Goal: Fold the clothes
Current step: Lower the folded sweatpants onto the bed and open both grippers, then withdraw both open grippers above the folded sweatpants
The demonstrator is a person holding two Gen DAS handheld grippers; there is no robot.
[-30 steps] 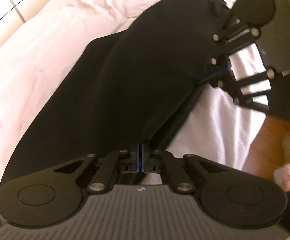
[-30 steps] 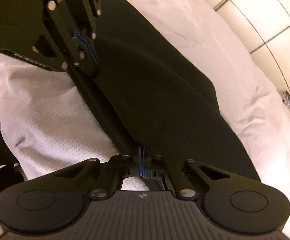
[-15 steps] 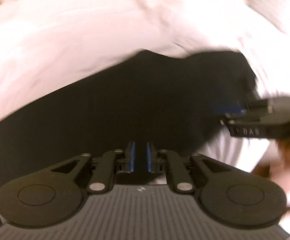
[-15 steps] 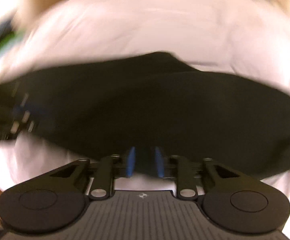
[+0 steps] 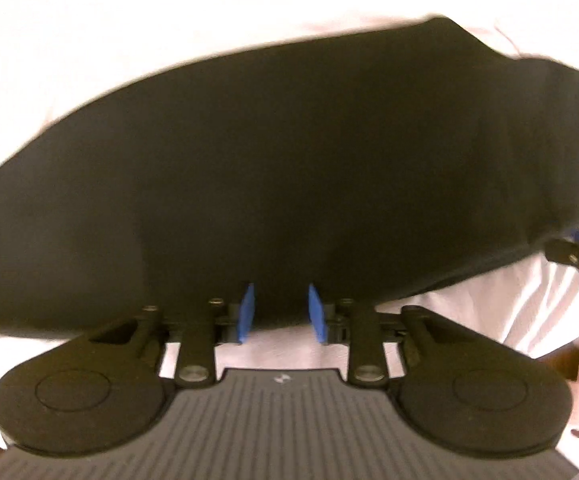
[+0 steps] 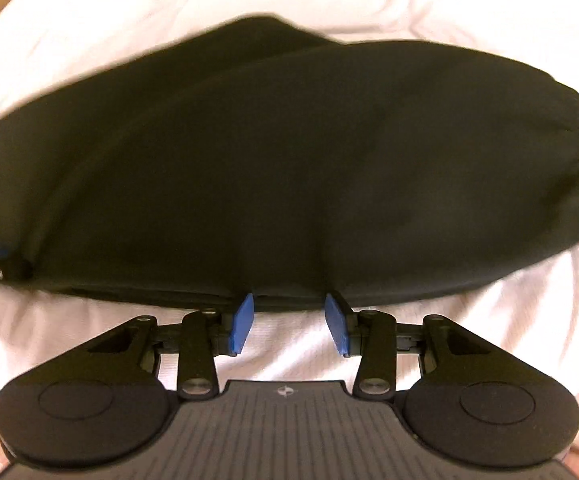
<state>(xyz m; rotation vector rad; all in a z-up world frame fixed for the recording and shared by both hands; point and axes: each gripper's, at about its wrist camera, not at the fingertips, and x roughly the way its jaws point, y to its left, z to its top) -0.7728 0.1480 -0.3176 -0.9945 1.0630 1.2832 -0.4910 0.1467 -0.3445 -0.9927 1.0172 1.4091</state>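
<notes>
On the white bedding (image 5: 89, 40) lies the black garment (image 5: 289, 184), spread wide and flat across the middle of both views, with pale sheet showing past its far edge and along its near edge. Its near hem runs just ahead of both tools. From the left wrist view, the left gripper (image 5: 280, 314) has its blue pads (image 5: 246, 312) spread apart, their tips at the garment's near edge and a strip of white sheet visible between them lower down; nothing is pinched between the fingers. At the right edge of that view, part of the right tool's dark frame and a bit of blue peek in beside the garment's near right corner. From the right wrist view, the right gripper (image 6: 289, 322) is likewise parted, its blue pads (image 6: 243, 323) wide of each other and sitting just at the hem, with a folded double edge of cloth visible between the pad tips and bare sheet below. The garment (image 6: 289, 160) shows a layered seam along its upper left, and its right end is rounded and ribbed. At the left edge of this view, a small piece of the left tool touches the garment's near left corner.
</notes>
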